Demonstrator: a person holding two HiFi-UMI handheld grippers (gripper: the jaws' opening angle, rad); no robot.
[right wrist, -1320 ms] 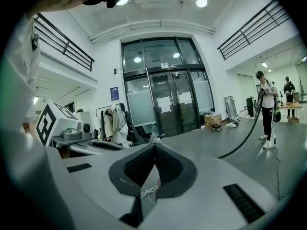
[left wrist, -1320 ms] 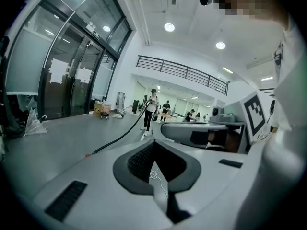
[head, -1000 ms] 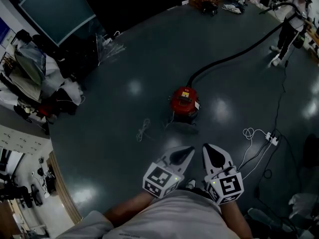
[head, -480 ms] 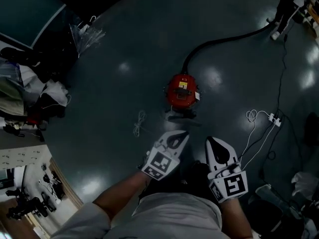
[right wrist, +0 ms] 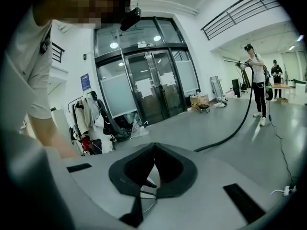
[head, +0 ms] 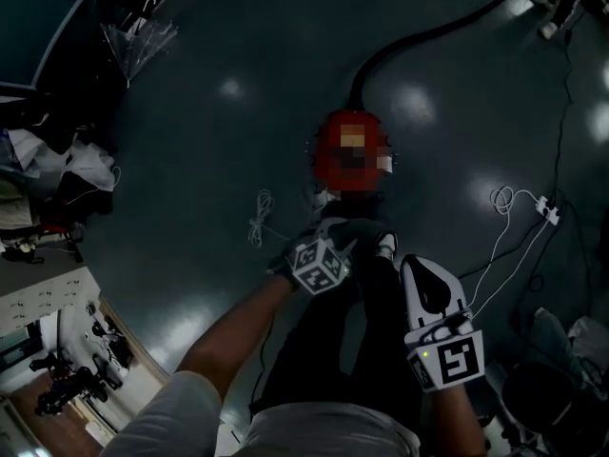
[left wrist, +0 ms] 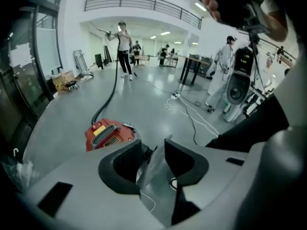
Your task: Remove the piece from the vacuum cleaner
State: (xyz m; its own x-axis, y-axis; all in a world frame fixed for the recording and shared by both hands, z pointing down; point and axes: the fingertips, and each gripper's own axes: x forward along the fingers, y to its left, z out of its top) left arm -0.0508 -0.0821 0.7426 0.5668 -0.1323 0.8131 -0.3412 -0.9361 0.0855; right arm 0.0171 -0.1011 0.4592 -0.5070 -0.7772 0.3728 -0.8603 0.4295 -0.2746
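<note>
We see a glossy floor (head: pixel 238 141) carrying a red vacuum cleaner (head: pixel 328 160), its black hose (head: pixel 419 38), a coiled white cord (head: pixel 259 217) and a power strip (head: pixel 545 209).

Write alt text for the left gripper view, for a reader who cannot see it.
The left hand-held gripper, its jaws apart after just opening and holding nothing, points down at a grey floor beside a red vacuum cleaner. A black hose runs from the vacuum to a person standing far off.
</note>
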